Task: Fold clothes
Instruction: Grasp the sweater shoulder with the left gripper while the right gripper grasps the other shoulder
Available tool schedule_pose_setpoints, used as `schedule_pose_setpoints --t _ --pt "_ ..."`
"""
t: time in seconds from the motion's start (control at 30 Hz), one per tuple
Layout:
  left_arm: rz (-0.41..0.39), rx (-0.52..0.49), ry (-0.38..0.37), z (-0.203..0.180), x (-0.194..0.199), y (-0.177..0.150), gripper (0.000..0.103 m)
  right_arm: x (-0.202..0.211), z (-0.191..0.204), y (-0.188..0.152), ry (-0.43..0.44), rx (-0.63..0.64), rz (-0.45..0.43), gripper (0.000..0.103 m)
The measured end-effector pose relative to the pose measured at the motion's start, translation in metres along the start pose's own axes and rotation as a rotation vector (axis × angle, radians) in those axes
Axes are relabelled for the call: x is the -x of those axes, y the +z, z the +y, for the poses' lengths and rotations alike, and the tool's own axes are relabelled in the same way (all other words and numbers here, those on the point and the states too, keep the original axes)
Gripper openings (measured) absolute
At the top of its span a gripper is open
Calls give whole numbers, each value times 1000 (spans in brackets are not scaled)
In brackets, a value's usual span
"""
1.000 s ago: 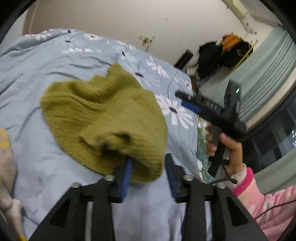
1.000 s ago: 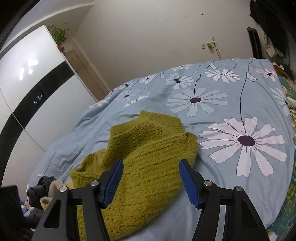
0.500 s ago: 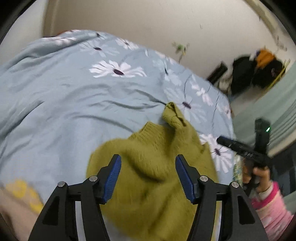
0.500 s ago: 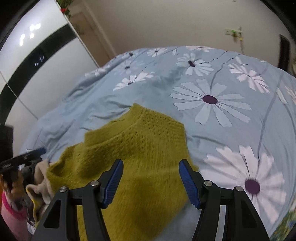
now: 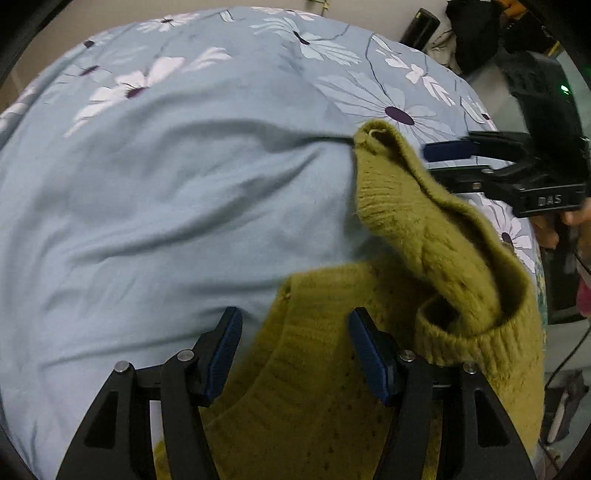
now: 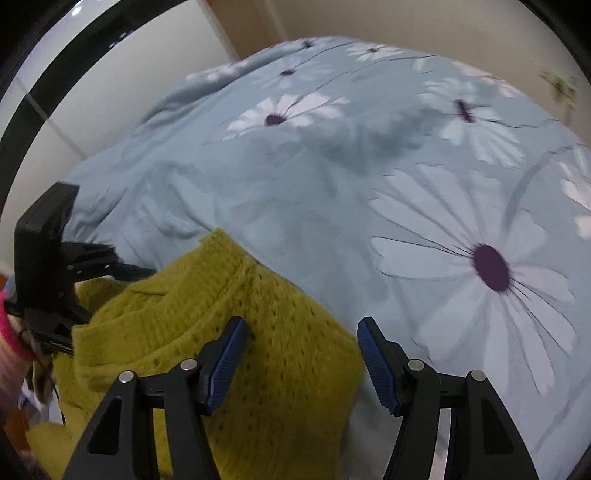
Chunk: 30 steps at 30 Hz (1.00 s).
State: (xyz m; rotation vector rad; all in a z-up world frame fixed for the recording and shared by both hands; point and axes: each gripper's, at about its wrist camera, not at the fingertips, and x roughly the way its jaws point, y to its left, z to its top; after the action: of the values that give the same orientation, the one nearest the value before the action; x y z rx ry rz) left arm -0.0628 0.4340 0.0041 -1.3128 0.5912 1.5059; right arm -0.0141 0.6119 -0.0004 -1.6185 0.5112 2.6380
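An olive-green knit sweater (image 5: 424, 258) lies crumpled on the blue flowered bedspread (image 5: 184, 184). A ribbed cuff or hem sticks up at its far end. My left gripper (image 5: 295, 332) is open and empty, its jaws straddling the sweater's near ribbed edge. In the right wrist view the same sweater (image 6: 229, 325) lies at lower left. My right gripper (image 6: 301, 347) is open and empty above the sweater's right edge. The right gripper also shows in the left wrist view (image 5: 461, 155), beside the raised cuff.
The bedspread (image 6: 369, 184) fills most of both views. A white and black wardrobe (image 6: 92, 74) stands left of the bed. Dark bags and clothes (image 5: 476, 29) lie on the floor past the bed's far corner.
My left gripper let go of the sweater and opened. Both grippers moved in lower and closer over the sweater. The sweater dropped onto the bed in a heap.
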Motion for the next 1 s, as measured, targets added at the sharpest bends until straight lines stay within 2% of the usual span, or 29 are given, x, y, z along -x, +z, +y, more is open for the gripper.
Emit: schedule_pose_setpoints --t 0.13,0.27,0.33,0.4,0.47,0.5,0.53,0.57,0.67,0.77,0.87,1.0 --pt "-33 46 -70 9 -4 -4 67 -16 -5 8 48 27 -3 77" --pt "-64 87 -125 13 -2 -9 67 -22 -17 2 126 -48 -7 78" --pt "-70 85 -129 9 1 -11 60 -21 -18 -2 138 -87 -9 78" --pt "-77 86 -127 5 3 -13 40 -20 -18 -6 136 -119 -12 75" --pt "-91 95 -120 1 6 -16 27 -15 -14 -9 138 -146 -19 57" --pt "-103 99 -107 -1 8 -16 24 -11 -9 -10 119 -142 -25 53" --pt "-116 102 -90 -2 9 -17 16 -7 -3 -11 99 -136 -31 42" --pt "-129 105 -73 -3 10 -18 14 -1 4 -13 75 -122 -34 30" --pt "-178 128 -36 -7 27 -24 12 19 20 -20 5 -88 -49 9" --pt "-273 161 -13 -7 63 -38 11 53 31 -28 -30 -82 -110 9" --pt "-390 192 47 -6 111 -59 11 97 40 -37 -48 -81 -193 8" --pt "-585 233 118 3 192 -104 11 153 65 -47 -27 -50 -314 8"
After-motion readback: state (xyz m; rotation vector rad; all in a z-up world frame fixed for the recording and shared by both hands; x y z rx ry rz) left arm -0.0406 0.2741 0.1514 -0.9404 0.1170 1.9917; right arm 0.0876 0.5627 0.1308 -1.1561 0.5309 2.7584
